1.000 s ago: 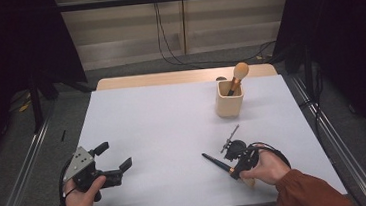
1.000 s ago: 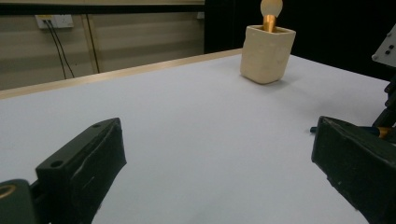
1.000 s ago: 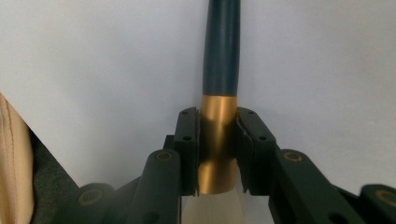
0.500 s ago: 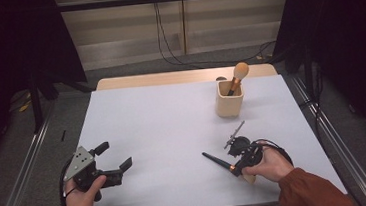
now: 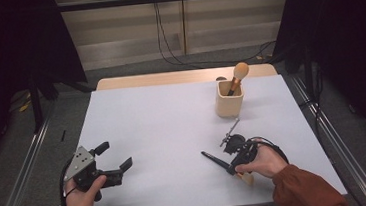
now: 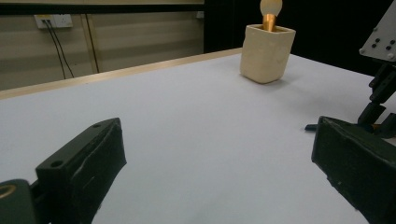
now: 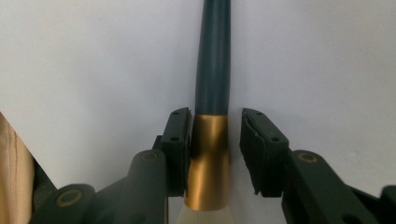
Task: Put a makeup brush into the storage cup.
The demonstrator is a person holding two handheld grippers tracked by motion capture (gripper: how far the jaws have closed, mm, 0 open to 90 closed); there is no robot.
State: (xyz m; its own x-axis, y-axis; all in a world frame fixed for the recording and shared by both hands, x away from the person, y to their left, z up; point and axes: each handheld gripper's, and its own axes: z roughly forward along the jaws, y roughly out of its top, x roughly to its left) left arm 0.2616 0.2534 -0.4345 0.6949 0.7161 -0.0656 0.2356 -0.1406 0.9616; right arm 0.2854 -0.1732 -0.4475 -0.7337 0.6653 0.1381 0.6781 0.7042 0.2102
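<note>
A makeup brush (image 5: 215, 161) with a dark blue handle (image 7: 213, 56) and a gold ferrule (image 7: 208, 158) lies flat on the white table at the front right. My right gripper (image 5: 236, 164) points down over it. In the right gripper view this gripper (image 7: 217, 122) straddles the ferrule: the left jaw touches it and a narrow gap stays at the right jaw. My left gripper (image 5: 114, 156) rests at the front left, open and holding nothing (image 6: 219, 172).
A cream cup (image 5: 229, 99) stands at the back right with a tan-headed brush (image 5: 241, 71) upright in it; the cup (image 6: 267, 53) also appears in the left gripper view. The white table (image 5: 163, 130) has a wooden far edge. Black curtains flank both sides.
My right hand and gripper have shifted slightly over the brush. The left gripper has stayed where it was.
</note>
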